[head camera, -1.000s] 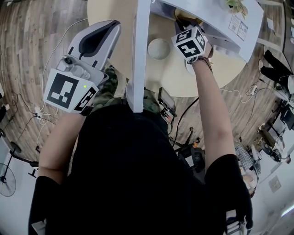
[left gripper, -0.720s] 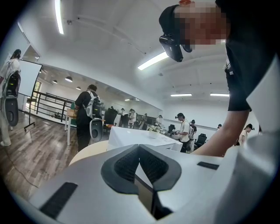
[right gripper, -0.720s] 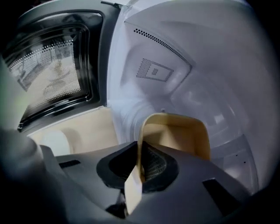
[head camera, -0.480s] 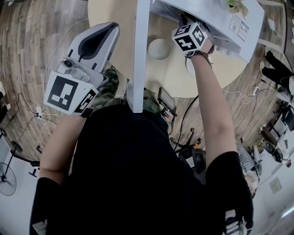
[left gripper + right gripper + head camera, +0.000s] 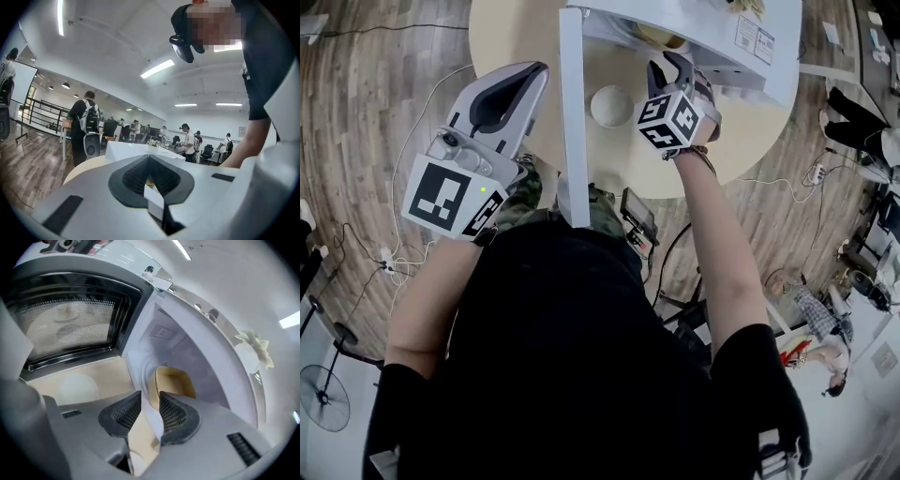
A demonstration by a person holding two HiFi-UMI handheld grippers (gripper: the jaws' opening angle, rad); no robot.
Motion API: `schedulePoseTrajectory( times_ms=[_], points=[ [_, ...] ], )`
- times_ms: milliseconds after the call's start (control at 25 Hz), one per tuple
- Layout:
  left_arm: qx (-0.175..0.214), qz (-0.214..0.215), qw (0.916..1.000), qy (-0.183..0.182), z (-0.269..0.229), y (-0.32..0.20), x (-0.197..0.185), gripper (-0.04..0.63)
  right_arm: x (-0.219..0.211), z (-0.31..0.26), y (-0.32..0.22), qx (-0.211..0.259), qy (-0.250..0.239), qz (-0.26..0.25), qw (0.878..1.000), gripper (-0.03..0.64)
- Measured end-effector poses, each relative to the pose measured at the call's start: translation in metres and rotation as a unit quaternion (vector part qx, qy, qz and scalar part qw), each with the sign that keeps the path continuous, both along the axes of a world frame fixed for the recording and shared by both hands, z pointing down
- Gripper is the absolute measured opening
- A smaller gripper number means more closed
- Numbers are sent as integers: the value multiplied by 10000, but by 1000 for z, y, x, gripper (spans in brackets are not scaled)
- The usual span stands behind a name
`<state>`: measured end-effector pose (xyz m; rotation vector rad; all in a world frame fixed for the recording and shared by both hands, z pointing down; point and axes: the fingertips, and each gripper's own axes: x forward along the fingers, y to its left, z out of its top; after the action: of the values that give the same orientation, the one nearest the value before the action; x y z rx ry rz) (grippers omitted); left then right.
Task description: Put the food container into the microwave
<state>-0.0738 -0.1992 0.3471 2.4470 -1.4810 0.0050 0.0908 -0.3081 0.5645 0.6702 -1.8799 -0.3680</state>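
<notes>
Your right gripper (image 5: 149,400) hangs at the mouth of the open microwave (image 5: 187,341). Its jaws have just spread wide, and nothing is between them. The container (image 5: 174,379), pale yellow, sits inside the cavity just beyond the jaw tips. Your left gripper (image 5: 149,164) is off to the side of the door (image 5: 70,319), jaws together and empty. As I judge the risks, a jaw tip could snag the container's rim as you back out and drag it toward the edge. Swinging the door shut too early could strike your right arm.
</notes>
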Motion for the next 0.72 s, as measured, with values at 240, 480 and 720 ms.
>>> schedulePoseTrajectory(
  times_ms=[240,480,720],
  points=[
    [210,507,9984,110,-11,0,31,20,13,-29,49,-89,-284,336,9990,106],
    [534,1136,9918,220,-44,18,60,20,10,-85,114,-66,-866,767,9933,40],
    [700,1485,9860,281,-54,36,80,20,0,-132,154,352,-1319,802,9874,17]
  ],
)
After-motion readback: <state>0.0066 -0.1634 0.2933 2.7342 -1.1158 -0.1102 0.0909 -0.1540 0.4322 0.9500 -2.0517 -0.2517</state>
